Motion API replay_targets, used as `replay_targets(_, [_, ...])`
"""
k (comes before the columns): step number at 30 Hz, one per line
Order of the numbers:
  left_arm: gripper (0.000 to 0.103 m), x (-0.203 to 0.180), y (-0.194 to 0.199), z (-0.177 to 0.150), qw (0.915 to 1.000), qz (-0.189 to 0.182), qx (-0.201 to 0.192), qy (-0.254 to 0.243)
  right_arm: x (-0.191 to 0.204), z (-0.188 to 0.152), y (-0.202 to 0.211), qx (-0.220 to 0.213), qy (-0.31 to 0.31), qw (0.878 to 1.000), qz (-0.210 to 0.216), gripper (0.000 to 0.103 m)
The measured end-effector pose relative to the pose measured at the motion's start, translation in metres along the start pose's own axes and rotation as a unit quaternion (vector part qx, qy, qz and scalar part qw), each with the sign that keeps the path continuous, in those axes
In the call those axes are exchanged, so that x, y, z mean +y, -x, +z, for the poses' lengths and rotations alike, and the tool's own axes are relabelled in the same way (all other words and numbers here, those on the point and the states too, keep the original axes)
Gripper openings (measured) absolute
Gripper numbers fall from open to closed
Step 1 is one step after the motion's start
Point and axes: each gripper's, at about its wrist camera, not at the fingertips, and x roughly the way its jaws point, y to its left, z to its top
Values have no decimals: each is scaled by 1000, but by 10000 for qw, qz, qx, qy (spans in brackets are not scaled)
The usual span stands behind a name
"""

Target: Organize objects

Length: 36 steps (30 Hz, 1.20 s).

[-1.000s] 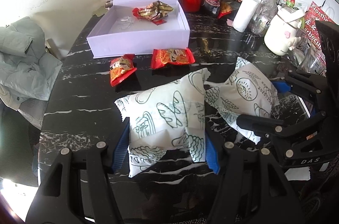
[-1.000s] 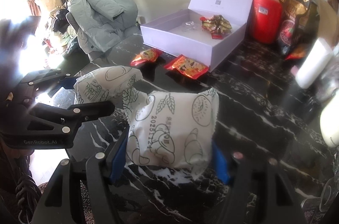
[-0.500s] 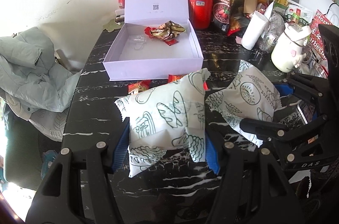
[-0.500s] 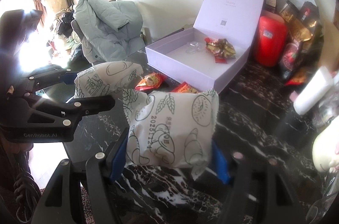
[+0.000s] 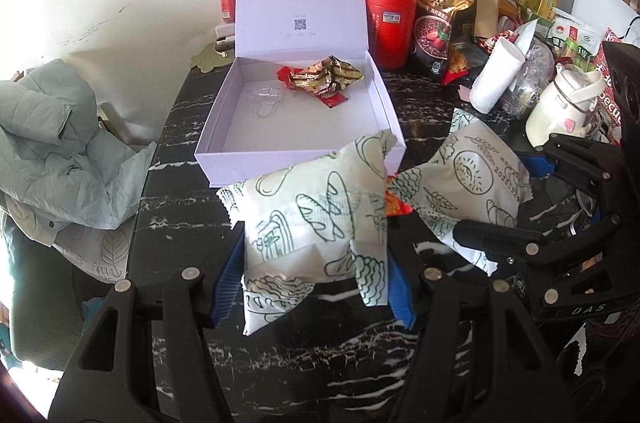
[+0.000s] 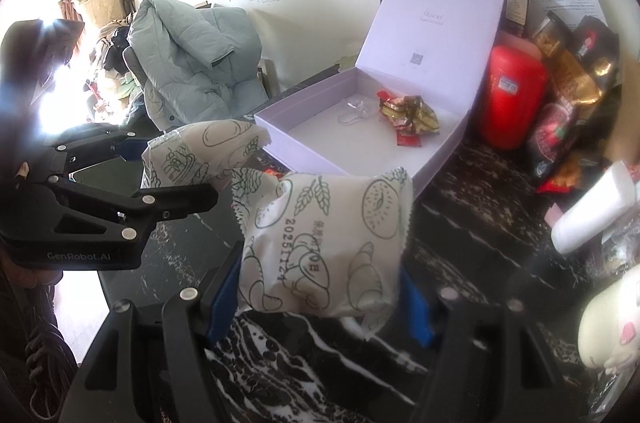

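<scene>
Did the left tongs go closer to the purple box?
Yes. The left tongs, holding a white packet, now overlap the purple box's front wall.

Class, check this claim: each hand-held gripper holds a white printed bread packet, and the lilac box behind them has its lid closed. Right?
Not quite. The lilac box has its lid open, standing upright, as the left wrist view shows. Each hand-held gripper does hold a bread packet.

The open box [image 5: 298,159] sits on the table [image 5: 172,191] with its lid standing up at the back – a few wrappers [image 5: 326,79] lie inside, toward the rear. Right of the box stands a canister [image 5: 390,23], then bags [image 5: 442,7] and a cup [image 5: 494,75]. Two bread packets [image 5: 316,219] [image 5: 468,183] hang side by side before the box – a jacket [image 5: 52,151] lies left of the table
</scene>
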Motion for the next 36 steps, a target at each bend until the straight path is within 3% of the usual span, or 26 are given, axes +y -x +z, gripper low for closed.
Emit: replay_targets(36, [60, 50, -110, 102, 9997, -82, 165, -139, -73, 100, -97, 36, -42, 9998, -169, 70])
